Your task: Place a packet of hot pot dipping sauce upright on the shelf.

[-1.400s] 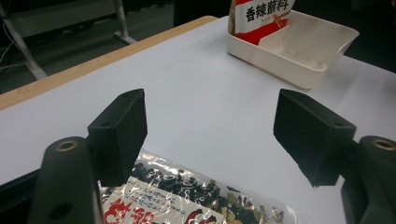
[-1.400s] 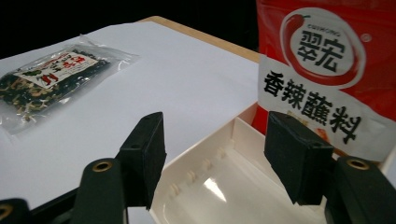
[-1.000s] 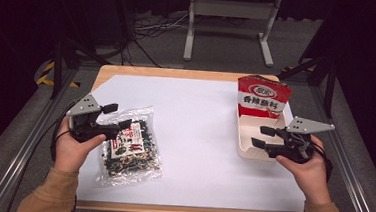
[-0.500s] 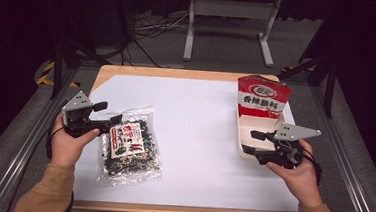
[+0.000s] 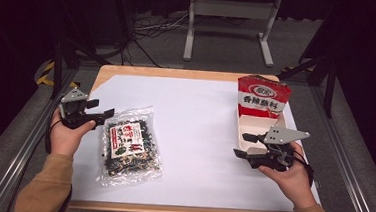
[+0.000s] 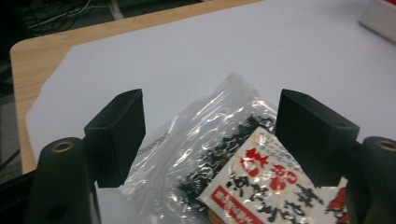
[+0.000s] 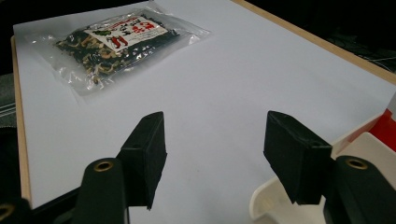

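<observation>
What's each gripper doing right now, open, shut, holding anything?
Left gripper: open, empty, jaws either side of the bag corner.
Right gripper: open, empty, by the white tray.

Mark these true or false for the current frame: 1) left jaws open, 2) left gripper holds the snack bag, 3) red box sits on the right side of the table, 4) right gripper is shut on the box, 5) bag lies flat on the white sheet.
1) True: the left gripper has its jaws apart.
2) False: the clear snack bag lies on the table; the jaws stand open over its corner, not clamped.
3) True: the red box stands at the right, at the far end of a white tray.
4) False: the right gripper is open and holds nothing.
5) True: it lies flat on the white sheet.
</observation>
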`<state>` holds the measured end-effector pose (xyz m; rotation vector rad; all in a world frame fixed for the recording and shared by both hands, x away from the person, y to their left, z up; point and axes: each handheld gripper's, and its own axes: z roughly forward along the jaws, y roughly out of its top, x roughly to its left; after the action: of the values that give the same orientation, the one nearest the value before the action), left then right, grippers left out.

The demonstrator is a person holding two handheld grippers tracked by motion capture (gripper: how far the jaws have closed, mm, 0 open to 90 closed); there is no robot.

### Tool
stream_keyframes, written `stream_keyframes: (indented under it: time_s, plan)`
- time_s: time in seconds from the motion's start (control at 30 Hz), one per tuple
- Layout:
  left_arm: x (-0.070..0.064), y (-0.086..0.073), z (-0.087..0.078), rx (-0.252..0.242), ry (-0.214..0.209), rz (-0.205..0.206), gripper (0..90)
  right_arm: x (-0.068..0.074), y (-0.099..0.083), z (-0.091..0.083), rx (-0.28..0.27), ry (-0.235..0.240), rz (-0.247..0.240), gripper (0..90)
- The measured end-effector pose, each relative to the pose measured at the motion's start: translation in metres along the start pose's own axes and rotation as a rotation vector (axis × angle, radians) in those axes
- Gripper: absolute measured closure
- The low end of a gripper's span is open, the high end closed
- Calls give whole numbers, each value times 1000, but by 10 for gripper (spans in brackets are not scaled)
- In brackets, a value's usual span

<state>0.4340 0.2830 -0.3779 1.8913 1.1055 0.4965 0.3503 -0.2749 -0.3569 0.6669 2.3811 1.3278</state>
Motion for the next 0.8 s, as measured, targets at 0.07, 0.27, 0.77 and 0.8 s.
stream_keyframes:
  time_s: [0.07,0.27,0.77,0.8]
  plan:
    - [7,-2,3,3,8,-10,253,1,-1,2,3,10,0,382]
    - [28,-13,16,10,-11,-93,257,3,-2,7,9,26,4,383]
    - [58,-32,38,25,-65,-226,302,8,-6,8,16,44,24,398]
    - [60,-33,39,28,-63,-231,304,8,-6,8,17,44,24,398]
